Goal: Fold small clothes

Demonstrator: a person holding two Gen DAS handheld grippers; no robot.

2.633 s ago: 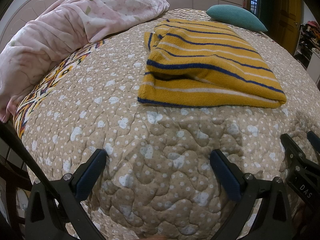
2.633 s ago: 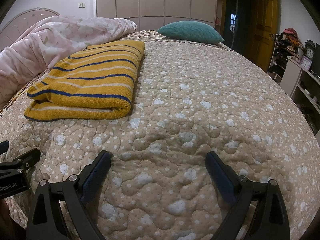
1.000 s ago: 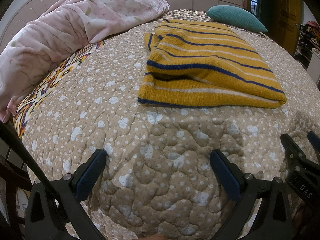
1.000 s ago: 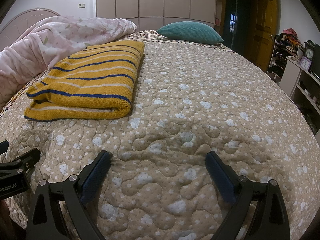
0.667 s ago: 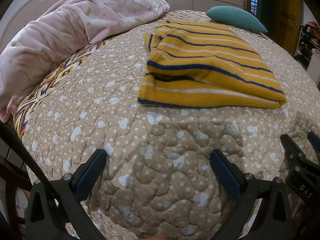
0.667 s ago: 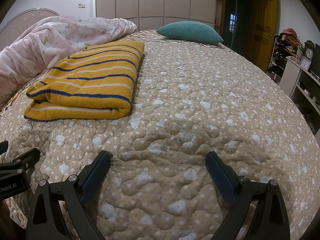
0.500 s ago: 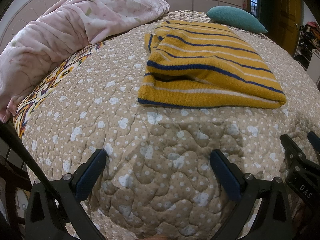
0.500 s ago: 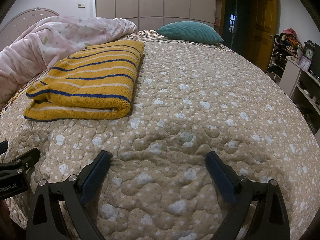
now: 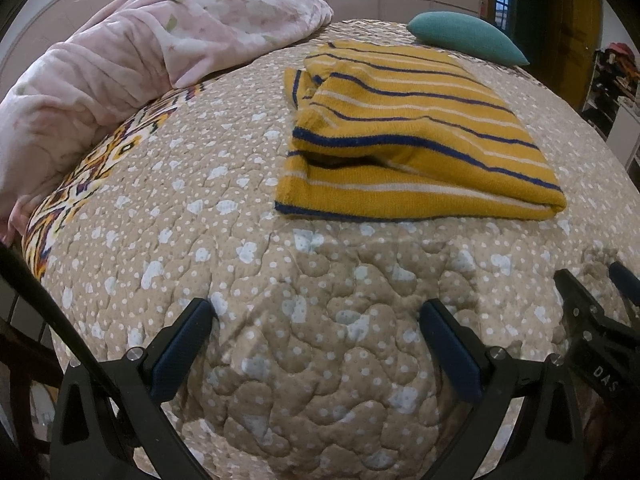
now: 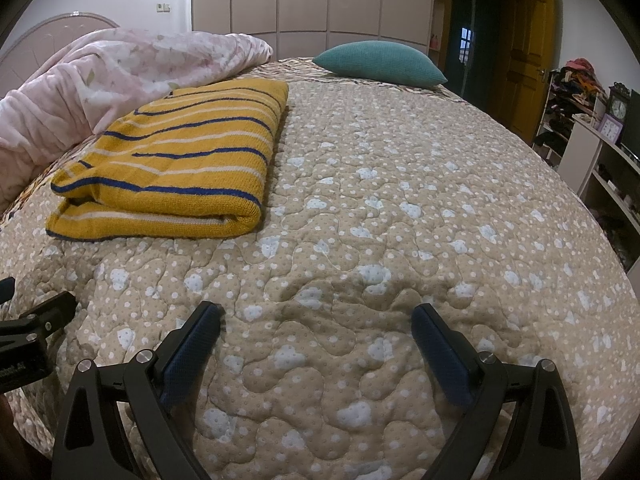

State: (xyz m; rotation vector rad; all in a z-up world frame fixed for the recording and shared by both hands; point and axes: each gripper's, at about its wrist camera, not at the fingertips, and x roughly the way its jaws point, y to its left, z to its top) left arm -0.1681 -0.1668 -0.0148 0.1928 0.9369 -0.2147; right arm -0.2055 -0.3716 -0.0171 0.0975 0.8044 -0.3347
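A yellow sweater with blue and white stripes (image 9: 408, 136) lies folded flat on the beige quilted bed (image 9: 224, 224). It also shows in the right wrist view (image 10: 180, 164), at the left. My left gripper (image 9: 316, 316) is open and empty, low over the quilt, well short of the sweater's near edge. My right gripper (image 10: 316, 316) is open and empty over bare quilt, to the right of the sweater. Each gripper shows at the edge of the other's view.
A pink floral duvet (image 9: 132, 60) is bunched along the left side of the bed. A teal pillow (image 10: 380, 64) lies at the far end. A shelf with clocks and clutter (image 10: 600, 136) and a wooden door (image 10: 524, 64) stand at the right.
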